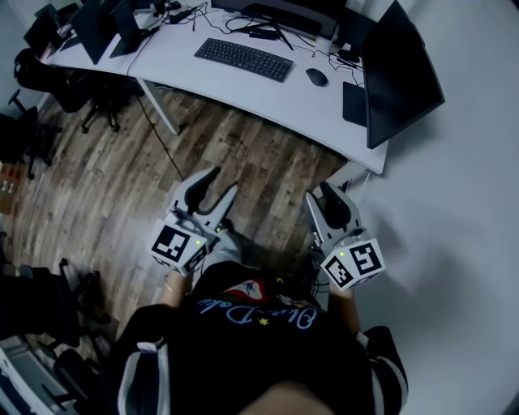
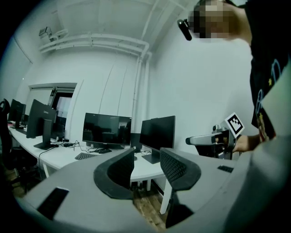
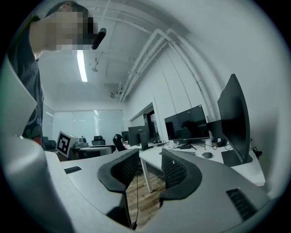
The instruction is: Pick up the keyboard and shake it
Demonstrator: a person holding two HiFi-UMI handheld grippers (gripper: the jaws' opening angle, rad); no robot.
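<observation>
At the far left, black office chairs [image 1: 32, 73] stand on the brown wood-plank floor [image 1: 122, 186], beside the long white desk [image 1: 178, 61] that runs across the far side of the room. Dark flat monitors [image 1: 101, 24] stand at the desk's left end. The flat black keyboard [image 1: 243, 58] lies on the desk near its middle, with nothing touching it, well apart from both grippers. A small black mouse [image 1: 316, 77] lies near the keyboard on its right, and a large black monitor [image 1: 401, 77] stands at the desk's right end.

On the near side, a person in a dark printed shirt [image 1: 251, 340] holds both tools over the floor, short of the desk. The grey left gripper [image 1: 223, 182] has black ribbed pads, and its jaws stand a moderate way apart with nothing between them. Only floor planks and the desk's edge show through the gap. To its right, the matching grey right gripper [image 1: 320, 193] also has its jaws partly spread and empty, and through them a white desk leg and the floor can be seen. Both grippers point toward the desk.
</observation>
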